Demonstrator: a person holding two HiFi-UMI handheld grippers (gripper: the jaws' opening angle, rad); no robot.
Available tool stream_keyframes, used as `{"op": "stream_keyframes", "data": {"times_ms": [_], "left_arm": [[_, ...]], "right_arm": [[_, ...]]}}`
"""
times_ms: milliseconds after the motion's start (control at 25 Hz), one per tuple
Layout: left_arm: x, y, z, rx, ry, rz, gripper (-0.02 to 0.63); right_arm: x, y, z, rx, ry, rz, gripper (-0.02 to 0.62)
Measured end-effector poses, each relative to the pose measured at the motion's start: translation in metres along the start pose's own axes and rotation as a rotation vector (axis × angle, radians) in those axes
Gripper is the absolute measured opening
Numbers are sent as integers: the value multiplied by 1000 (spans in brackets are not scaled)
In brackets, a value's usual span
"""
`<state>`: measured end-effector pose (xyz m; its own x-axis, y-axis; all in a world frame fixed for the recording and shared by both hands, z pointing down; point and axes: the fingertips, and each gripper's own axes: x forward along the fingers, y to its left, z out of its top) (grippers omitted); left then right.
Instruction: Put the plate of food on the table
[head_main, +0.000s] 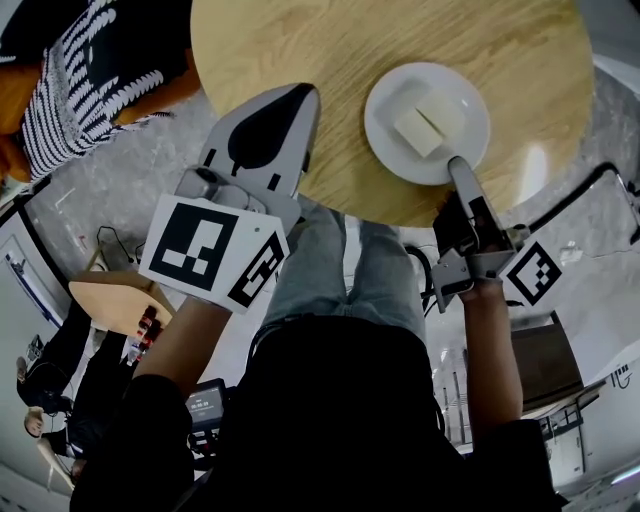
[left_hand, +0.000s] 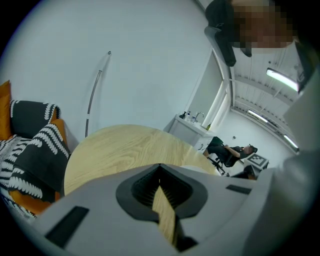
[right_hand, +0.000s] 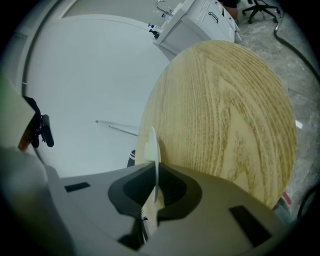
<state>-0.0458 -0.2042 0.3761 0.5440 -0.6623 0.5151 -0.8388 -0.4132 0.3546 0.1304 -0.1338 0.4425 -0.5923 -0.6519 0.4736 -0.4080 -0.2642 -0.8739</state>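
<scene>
A white plate (head_main: 427, 122) carrying pale blocks of food (head_main: 420, 130) lies over the near right part of the round wooden table (head_main: 330, 60). My right gripper (head_main: 456, 164) is shut on the plate's near rim. In the right gripper view the plate (right_hand: 155, 150) shows edge-on between the jaws of the right gripper (right_hand: 156, 177), beside the table (right_hand: 225, 105). I cannot tell whether the plate touches the wood. My left gripper (head_main: 298, 98) hangs over the table's near edge, left of the plate, shut and holding nothing. The left gripper (left_hand: 161, 187) faces across the table (left_hand: 125, 150).
A black-and-white striped cushion (head_main: 80, 80) on an orange seat (left_hand: 30, 150) stands left of the table. The person's jeans-clad legs (head_main: 350, 270) are under the near edge. A white cabinet with a sink (left_hand: 192, 127) and a seated person (left_hand: 227, 150) are beyond.
</scene>
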Motion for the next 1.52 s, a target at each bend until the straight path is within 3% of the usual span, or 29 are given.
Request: {"op": "stream_keyframes", "data": {"times_ms": [440,680,760,920,1120,1360,1520], "left_arm": [[13,11,-22,-20,23,-25,5],[19,12,-24,-25,26,-45,5],[20,13,-28,-24,31,-48,5],[21,10,-31,-23,34,-60,5],[24,8,-32,-27,40,-67,5],[22,8,-32,-26,39,-66,5],[15,5,-26,-22,30,-66,5]], "right_arm": [[15,-20,-10,-23,65,-92,20],[22,-17,-14,-112,156,-86,25],[23,-14,-20,-149,189,-64,65],[21,-13,-32,-253,280,-52,121],[19,-19,-43,-493,428,-90,195],[15,-23,-52,-648,537,-106,195],[10,-23,-60,-822,615,-148,195]]}}
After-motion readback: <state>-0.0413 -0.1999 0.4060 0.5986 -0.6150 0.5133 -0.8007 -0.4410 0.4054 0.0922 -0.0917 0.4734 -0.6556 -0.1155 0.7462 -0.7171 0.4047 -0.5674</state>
